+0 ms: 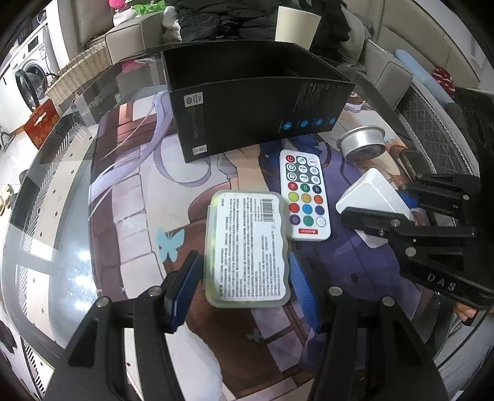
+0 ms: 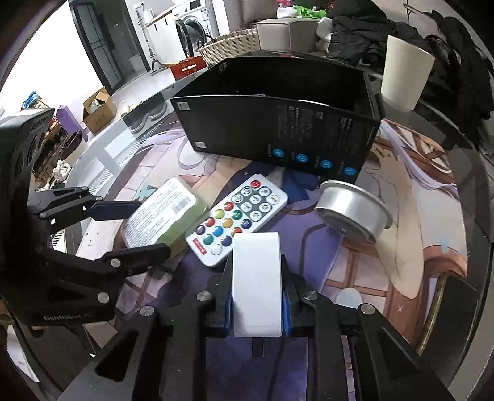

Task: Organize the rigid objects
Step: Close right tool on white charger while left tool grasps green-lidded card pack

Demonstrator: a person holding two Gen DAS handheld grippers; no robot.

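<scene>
Right gripper (image 2: 256, 296) clamps one white block (image 2: 256, 277); left gripper (image 1: 244, 277) straddles one case (image 1: 247, 246).

white block (image 2: 257, 277): upright in jaws | remote (image 2: 237, 219): flat | green case (image 2: 163, 217): label up

Two grippers are working over the table: the left gripper (image 1: 244, 277) and the right gripper (image 2: 257, 296). One black box (image 1: 247, 101) is standing open on the mat. One remote (image 1: 304, 196) is lying in front of it, one plastic case (image 1: 247, 246) beside that, one white block (image 2: 256, 277), and one metal tin (image 2: 355, 209). One cup (image 2: 404, 77) is sitting behind the box. Farther back, one wicker basket (image 2: 231, 44), one washing machine (image 2: 193, 26) and one cardboard carton (image 2: 97, 111) are showing.
</scene>
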